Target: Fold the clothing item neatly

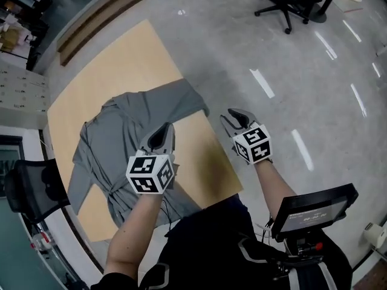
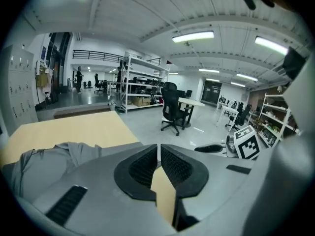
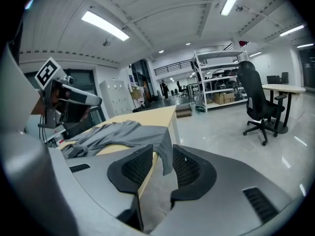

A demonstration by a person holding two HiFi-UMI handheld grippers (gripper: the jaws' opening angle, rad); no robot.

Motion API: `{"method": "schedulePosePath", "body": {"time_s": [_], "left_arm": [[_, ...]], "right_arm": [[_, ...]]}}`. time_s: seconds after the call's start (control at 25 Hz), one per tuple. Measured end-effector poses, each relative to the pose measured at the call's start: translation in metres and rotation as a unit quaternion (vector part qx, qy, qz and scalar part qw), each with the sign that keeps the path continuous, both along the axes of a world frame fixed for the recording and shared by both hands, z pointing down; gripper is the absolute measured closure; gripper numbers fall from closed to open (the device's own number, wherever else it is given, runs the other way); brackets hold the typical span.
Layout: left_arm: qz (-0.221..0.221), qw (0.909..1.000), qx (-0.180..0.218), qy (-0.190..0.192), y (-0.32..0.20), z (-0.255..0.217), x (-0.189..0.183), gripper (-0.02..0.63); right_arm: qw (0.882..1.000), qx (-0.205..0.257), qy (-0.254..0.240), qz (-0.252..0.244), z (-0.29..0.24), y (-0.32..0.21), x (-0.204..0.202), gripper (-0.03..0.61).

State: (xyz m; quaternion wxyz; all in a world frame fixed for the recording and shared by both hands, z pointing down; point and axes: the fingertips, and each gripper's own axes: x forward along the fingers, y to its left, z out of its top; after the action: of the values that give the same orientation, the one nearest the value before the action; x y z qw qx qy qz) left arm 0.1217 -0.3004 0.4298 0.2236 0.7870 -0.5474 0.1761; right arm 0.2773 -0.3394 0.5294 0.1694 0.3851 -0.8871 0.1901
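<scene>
Garment [image 1: 121,138] — grey, long-sleeved, rumpled — across tan table [image 1: 121,59].

A pale wooden table [image 1: 115,65] stands on a shiny grey floor [image 1: 242,35]. A grey long-sleeved shirt [image 1: 115,138] lies spread out and wrinkly on the table top, filling most of the near part, and the wood shows beyond it at the far end. One sleeve [image 1: 181,98] reaches the right edge of the table, and its end hangs down over the side.
</scene>
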Motion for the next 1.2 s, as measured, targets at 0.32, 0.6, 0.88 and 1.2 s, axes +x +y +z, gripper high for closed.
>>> {"method": "schedulePosePath", "body": {"time_s": [0.32, 0.6, 0.88, 1.2], "left_arm": [[0.014, 0.9983, -0.047, -0.03, -0.028, 0.057, 0.017, 0.612], [0.002, 0.9949, -0.1, -0.007, -0.035, 0.096, 0.01, 0.614], [0.005, 0.9952, -0.097, -0.008, -0.025, 0.088, 0.016, 0.614], [-0.003, 0.9953, -0.096, -0.017, -0.018, 0.073, 0.006, 0.614]], "right_arm": [[0.998, -0.043, 0.035, -0.036, 0.102, -0.019, -0.014, 0.46], [0.994, -0.071, 0.045, -0.068, 0.172, -0.026, -0.055, 0.4], [0.994, -0.074, 0.042, -0.066, 0.178, -0.026, -0.057, 0.4], [0.994, -0.063, 0.019, -0.088, 0.172, -0.03, -0.067, 0.447]]}}
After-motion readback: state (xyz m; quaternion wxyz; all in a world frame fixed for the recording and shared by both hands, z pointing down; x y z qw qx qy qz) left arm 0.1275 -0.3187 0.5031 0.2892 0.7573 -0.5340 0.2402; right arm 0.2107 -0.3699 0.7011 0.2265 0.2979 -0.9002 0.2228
